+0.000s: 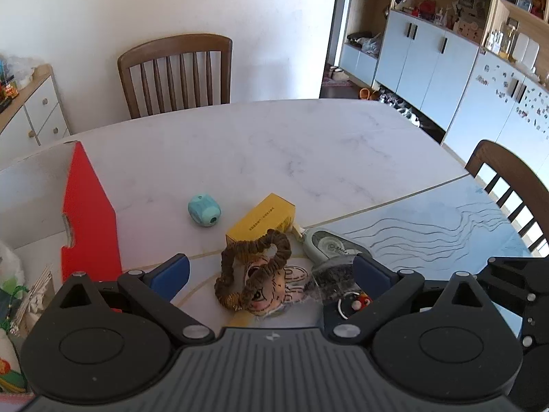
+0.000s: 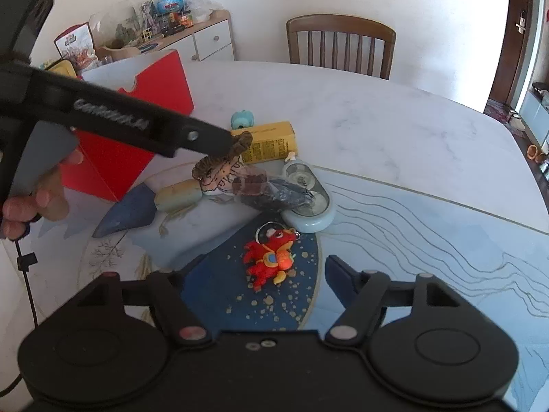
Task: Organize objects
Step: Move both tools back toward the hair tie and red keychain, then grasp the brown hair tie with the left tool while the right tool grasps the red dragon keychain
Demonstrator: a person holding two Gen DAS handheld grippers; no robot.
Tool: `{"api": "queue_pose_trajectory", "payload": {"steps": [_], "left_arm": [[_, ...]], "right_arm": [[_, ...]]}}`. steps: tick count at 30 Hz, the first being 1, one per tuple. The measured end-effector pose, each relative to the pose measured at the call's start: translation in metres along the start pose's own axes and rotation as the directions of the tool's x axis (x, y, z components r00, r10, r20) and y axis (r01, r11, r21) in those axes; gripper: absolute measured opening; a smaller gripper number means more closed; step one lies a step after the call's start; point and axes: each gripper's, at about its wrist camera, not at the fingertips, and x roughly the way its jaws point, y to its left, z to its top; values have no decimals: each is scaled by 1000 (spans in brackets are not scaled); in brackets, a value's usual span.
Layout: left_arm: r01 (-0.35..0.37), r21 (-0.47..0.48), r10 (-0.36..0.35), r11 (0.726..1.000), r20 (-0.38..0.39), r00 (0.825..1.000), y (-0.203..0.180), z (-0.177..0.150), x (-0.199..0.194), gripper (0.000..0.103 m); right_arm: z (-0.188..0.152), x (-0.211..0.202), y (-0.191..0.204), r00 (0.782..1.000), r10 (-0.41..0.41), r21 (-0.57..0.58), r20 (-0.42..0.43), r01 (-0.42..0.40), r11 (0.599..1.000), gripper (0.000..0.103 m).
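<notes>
From your left wrist camera, your left tongs (image 1: 271,271) are wide open with nothing in them. The brown scrunchie (image 1: 255,267) lies between the two blue pads, on top of a little cartoon pouch (image 1: 274,292). They are touching, so if you squeeze now you may pick up both, or drag the pouch along. The yellow box (image 1: 262,218) and the tape roller (image 1: 326,245) sit just behind, so pushing forward could bump them. The red box (image 1: 91,213) stands open at the left, and the small blue sharpener (image 1: 204,210) is on the counter (image 1: 308,144) near it.

From your right wrist camera, your right tongs (image 2: 264,274) are partly open and hold nothing. The red dragon keychain (image 2: 271,259) lies between the pads, which do not touch it. Its ring is thin, so it may slip out. Your two tongs are close and could knock each other.
</notes>
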Motion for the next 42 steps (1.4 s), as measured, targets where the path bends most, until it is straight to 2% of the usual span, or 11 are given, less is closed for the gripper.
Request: {"api": "queue_pose_trajectory", "payload": {"steps": [2,7,14,16,23,24,28,40,41,42], "left_arm": [[4,4,-4,1000,-9,1000,0,1,6,98],[9,34,-8,999,-33,999,-5,1,19,75],[-9,67,12,998,-42,999,-11,2,29,53],[-11,73,14,997,-42,999,-12,4,31,43],[-12,87,16,996,-44,999,-13,3,34,28],[-12,84,15,996,-42,999,-13,3,33,22],[-1,71,4,997,-41,999,-9,4,32,13],[24,27,-23,999,-32,999,3,3,19,3],[27,15,-26,1000,-30,999,6,3,17,3],[32,3,-32,999,-27,999,8,2,14,2]], "right_arm": [[0,4,1,1000,1,-7,-5,-1,1000,70],[-1,13,3,1000,2,-15,-16,-2,1000,63],[0,19,1,1000,2,-6,-23,-2,1000,55],[0,21,2,1000,1,-6,-28,-1,1000,51],[0,26,5,999,-5,-17,-33,4,1000,42],[0,26,6,999,-10,-20,-33,9,1000,41],[0,26,3,999,-22,-9,-34,22,1000,31],[-1,12,0,1000,-13,21,-15,13,1000,21],[-1,9,0,1000,-13,25,-12,13,1000,18],[-1,6,-1,1000,-8,30,-11,9,1000,1]]}}
